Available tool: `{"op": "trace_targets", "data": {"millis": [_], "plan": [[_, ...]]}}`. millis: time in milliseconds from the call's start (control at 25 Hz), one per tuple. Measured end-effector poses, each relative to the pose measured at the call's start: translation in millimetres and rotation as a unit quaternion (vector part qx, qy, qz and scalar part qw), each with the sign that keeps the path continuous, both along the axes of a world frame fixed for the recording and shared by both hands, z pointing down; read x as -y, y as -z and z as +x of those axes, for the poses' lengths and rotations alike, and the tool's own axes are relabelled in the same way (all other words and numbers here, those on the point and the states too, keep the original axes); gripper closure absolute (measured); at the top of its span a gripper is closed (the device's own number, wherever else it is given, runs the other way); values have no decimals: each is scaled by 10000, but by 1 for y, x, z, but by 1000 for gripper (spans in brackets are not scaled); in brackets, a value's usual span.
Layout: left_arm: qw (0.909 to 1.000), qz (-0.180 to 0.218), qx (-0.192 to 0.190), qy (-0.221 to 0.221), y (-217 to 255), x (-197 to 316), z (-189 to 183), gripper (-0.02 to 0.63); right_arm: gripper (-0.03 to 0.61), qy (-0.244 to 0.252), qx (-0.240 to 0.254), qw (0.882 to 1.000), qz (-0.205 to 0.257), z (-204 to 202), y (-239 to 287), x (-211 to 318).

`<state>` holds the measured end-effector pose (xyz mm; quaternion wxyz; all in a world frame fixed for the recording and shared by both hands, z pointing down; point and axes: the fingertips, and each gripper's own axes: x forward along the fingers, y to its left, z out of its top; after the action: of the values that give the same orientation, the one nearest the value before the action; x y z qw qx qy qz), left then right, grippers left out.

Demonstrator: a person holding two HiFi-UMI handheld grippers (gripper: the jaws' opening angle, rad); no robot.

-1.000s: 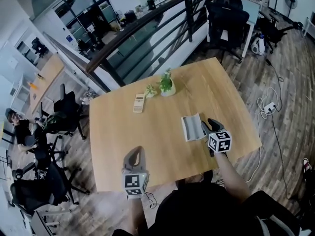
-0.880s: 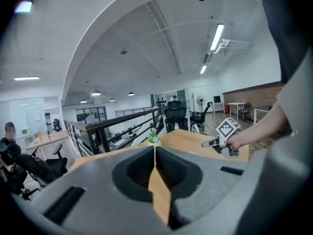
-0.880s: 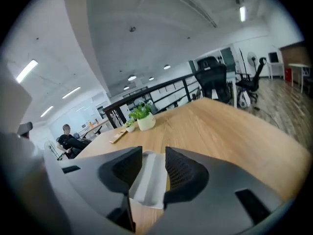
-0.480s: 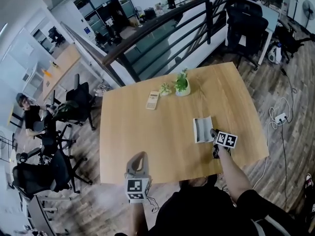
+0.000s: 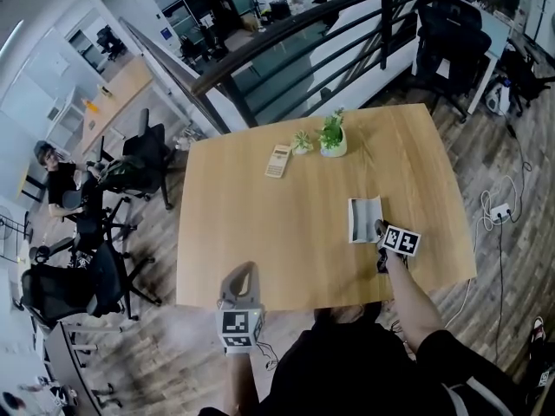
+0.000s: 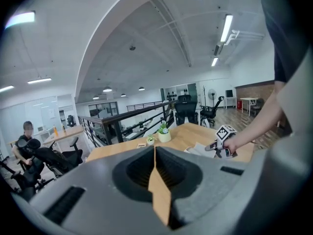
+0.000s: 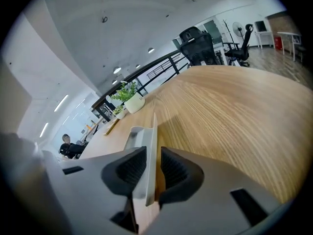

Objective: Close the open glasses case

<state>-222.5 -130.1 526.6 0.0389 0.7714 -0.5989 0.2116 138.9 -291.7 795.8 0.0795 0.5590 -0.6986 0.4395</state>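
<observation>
Wooden table (image 5: 260, 232), seen from above. The glasses case (image 5: 364, 220) lies open near the table's right edge, its lid (image 7: 151, 146) standing upright. The right gripper (image 5: 379, 230) straddles that lid, its jaws closing, with a thin gap showing beside one pad. The left gripper (image 5: 242, 276), jaws together and empty, hangs over the near edge, well apart from the case.
</observation>
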Motion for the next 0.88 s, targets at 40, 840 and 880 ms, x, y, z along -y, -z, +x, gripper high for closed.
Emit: {"op": "trace_targets", "data": {"millis": [40,840,880], "plan": [[10000,9,10,10,2,0,0,604,489,-8,-59,10000,-2,0,0,-1],[9997,-13,156,209,1,-20,-23,604,552,657,-1749,9824,-81,-6,4,-2],[9997,-7,157,209,1,-20,-24,604,552,866,-2154,9727,-70,-9,6,-1]]}}
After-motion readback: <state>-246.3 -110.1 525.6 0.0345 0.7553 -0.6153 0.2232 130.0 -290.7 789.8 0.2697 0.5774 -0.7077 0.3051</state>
